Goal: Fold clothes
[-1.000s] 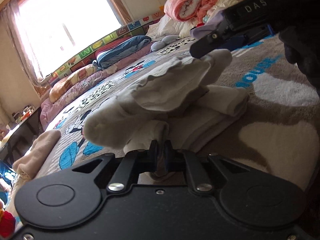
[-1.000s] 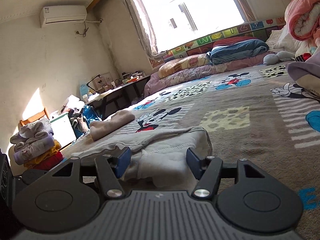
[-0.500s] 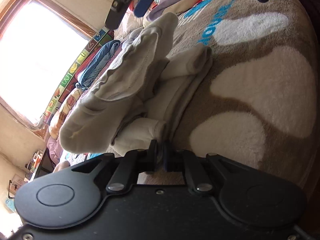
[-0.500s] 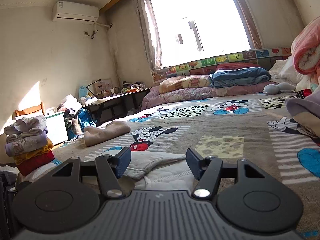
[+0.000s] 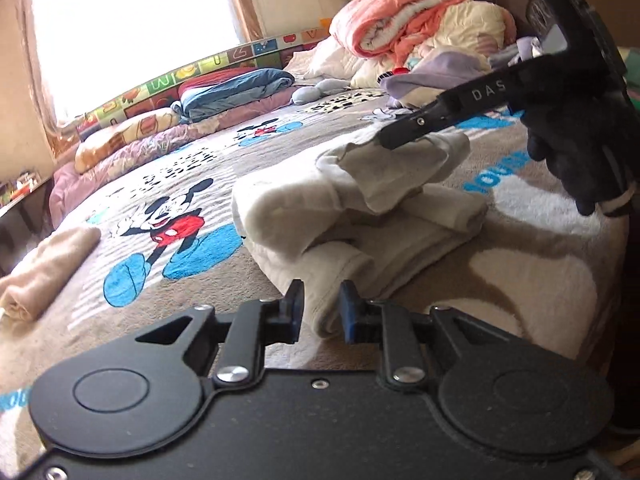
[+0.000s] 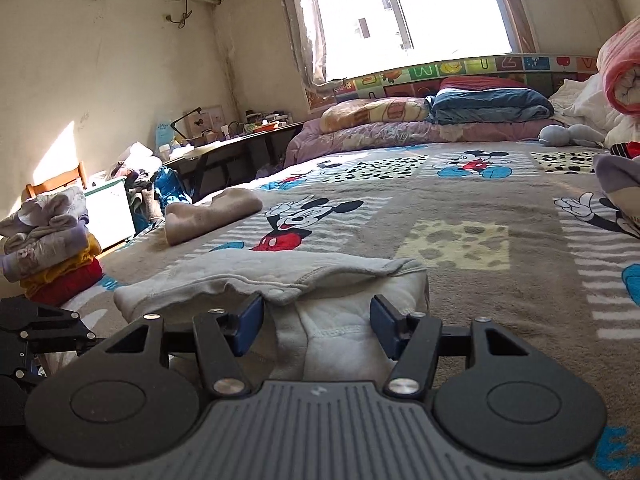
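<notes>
A light grey garment (image 5: 360, 208) lies partly folded on the Mickey Mouse blanket (image 5: 168, 184). My left gripper (image 5: 320, 312) is open, its jaws a short way apart on either side of the garment's near folded edge. My right gripper (image 6: 316, 324) is open wide over the garment's other end (image 6: 280, 276). In the left wrist view the right gripper's finger (image 5: 432, 128) rests on the garment's raised top fold, held by a black-gloved hand (image 5: 580, 148).
A folded beige garment (image 6: 212, 216) lies at the blanket's left edge. A stack of folded clothes (image 6: 48, 248) stands beside the bed. Pillows and a blue quilt (image 6: 488, 108) lie under the window. A heap of bedding (image 5: 408, 36) and clothes is at the back right.
My left gripper has opened and let go of the garment's edge, and its view has levelled. My right gripper has dropped back down onto the garment.
</notes>
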The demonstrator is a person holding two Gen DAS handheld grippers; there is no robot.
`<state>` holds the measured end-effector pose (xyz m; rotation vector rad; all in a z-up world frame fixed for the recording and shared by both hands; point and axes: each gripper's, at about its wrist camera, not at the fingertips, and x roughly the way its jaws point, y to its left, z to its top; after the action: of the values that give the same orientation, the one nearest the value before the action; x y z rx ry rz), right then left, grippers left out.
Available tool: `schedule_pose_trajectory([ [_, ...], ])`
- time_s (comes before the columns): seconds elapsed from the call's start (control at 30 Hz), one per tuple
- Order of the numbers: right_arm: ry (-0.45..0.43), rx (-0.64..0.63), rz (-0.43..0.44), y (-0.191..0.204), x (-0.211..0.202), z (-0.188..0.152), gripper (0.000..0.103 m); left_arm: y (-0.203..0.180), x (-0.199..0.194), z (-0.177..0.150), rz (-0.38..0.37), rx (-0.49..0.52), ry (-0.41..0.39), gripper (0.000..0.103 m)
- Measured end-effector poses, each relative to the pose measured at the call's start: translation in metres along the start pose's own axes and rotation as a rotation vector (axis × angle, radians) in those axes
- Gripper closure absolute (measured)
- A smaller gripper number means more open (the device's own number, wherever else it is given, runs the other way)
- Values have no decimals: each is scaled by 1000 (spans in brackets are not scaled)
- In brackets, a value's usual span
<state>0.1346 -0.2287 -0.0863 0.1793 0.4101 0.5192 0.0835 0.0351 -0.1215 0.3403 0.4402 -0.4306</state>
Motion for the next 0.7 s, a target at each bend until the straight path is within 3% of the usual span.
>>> schedule_pose_trajectory([
  [0.23, -15, 38, 16, -2, 1, 2, 43, 12, 28, 9, -75, -282, 1, 93],
  [0.4, -16, 59, 21, -3, 5, -2, 43, -5, 67, 10, -93, -292, 43, 95],
  [0.57, 9, 54, 39, -2, 8, -6, 43, -28, 79, 5, -34, -210, 45, 98],
  [0.7, 39, 19, 13, 1, 11, -12, 43, -23, 82, 1, -41, -253, 36, 98],
])
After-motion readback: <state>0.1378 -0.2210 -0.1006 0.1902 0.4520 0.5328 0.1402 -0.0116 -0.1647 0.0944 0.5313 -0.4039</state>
